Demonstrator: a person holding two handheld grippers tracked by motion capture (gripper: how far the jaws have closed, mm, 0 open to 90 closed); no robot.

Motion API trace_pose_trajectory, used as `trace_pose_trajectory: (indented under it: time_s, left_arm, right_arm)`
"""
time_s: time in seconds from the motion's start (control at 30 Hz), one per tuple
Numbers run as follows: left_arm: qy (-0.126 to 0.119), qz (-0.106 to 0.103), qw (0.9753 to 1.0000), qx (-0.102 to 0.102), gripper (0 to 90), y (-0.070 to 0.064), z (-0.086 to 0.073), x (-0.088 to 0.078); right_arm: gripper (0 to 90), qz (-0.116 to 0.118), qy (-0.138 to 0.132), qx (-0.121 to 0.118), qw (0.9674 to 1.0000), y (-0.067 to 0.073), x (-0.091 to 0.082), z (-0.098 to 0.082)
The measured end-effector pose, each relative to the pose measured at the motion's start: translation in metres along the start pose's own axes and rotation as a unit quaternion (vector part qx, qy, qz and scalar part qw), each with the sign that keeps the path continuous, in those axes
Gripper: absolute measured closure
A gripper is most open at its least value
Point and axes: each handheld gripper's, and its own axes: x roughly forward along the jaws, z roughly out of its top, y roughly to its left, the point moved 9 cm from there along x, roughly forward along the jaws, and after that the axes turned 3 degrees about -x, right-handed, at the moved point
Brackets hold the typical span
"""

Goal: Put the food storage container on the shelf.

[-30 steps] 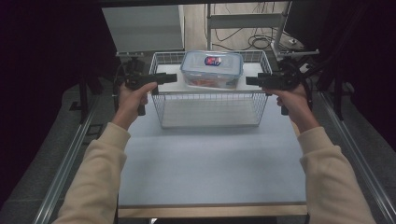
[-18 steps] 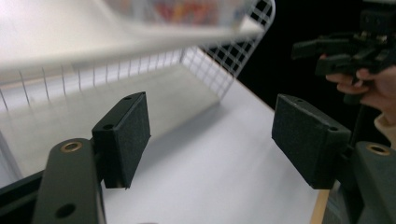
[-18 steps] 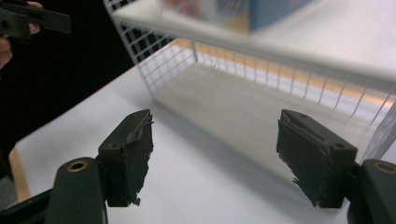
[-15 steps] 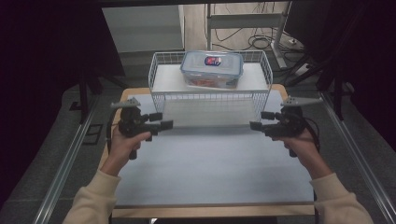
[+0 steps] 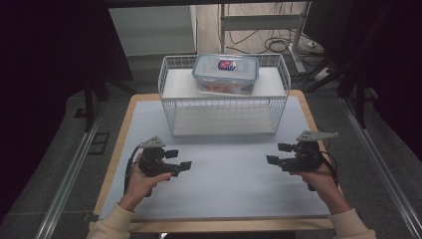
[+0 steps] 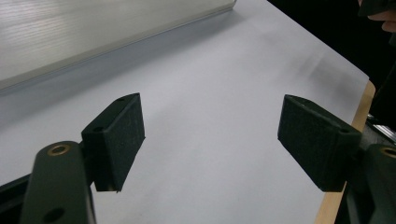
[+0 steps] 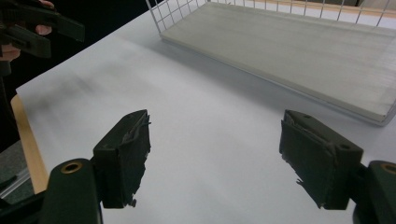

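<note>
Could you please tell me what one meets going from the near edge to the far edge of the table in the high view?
The two hand-held claws, left claw and right claw, side by side → bare white table → wire basket → lidded plastic box at the basket's far side.

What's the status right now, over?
Left gripper open, empty. Right gripper open, empty. Lidded box on wire rack. Nothing in the way.

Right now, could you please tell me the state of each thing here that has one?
Left gripper: fingers open, empty, over the table.
Right gripper: fingers open, empty.
Plastic container: lid on, sitting on the wire basket.
Wire basket: upright at the table's far side.
</note>
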Motion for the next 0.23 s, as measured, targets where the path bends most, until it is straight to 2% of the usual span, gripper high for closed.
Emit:
trace_pose_trajectory:
  time_s: [0.13,0.23]
  left_arm:
    - [-0.004,0.007,1.0000,0.003,21.4,0.0020,0.0001,0.0007]
    - [-0.008,0.012,0.9999,-0.004,20.7,0.0060,-0.0012,0.0014]
  right_arm:
    - [23.5,0.002,-0.001,-0.014,0.9999,0.0030,-0.0004,0.0036]
    - [22.5,-0.002,0.006,-0.020,0.9998,0.0032,0.0020,-0.0009]
